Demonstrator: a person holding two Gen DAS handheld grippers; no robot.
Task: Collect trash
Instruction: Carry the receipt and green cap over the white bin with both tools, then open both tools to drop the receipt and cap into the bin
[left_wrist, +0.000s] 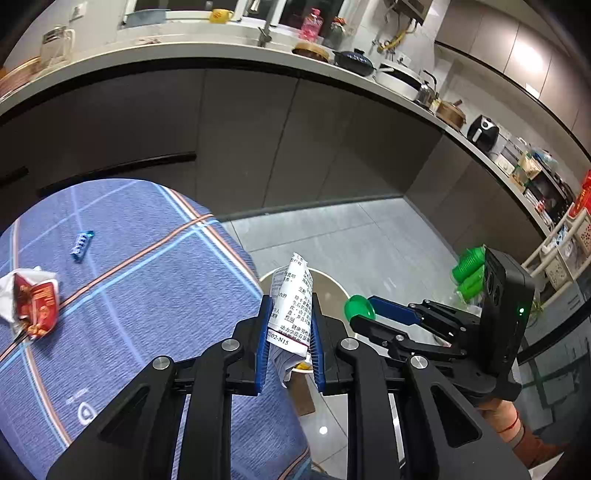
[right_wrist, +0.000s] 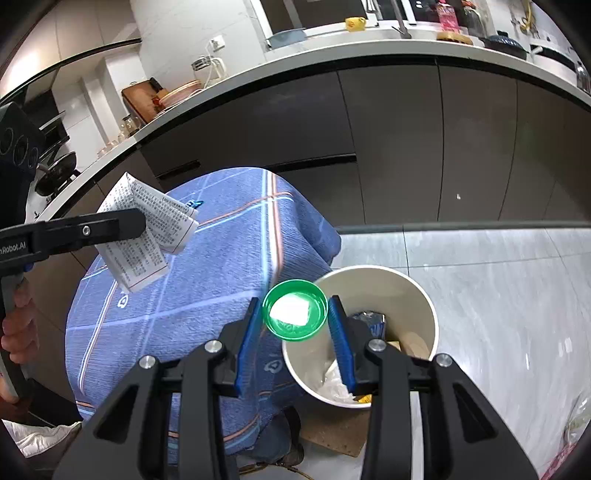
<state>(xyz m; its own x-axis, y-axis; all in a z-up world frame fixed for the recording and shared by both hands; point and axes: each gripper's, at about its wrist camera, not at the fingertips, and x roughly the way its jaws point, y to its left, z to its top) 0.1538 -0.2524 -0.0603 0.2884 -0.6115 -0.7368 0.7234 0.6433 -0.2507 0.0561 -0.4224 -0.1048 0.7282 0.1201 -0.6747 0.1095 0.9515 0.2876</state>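
I count two grippers: my left gripper (left_wrist: 290, 325) and my right gripper (right_wrist: 295, 319). One folded printed leaflet (left_wrist: 290, 301). One green cap (right_wrist: 295, 310). One white bin (right_wrist: 413, 295) on the floor. On the blue cloth (left_wrist: 147, 288): one red snack wrapper (left_wrist: 35, 308), one small blue clip (left_wrist: 82, 243). One stack of green cups (left_wrist: 468, 271), number unclear.
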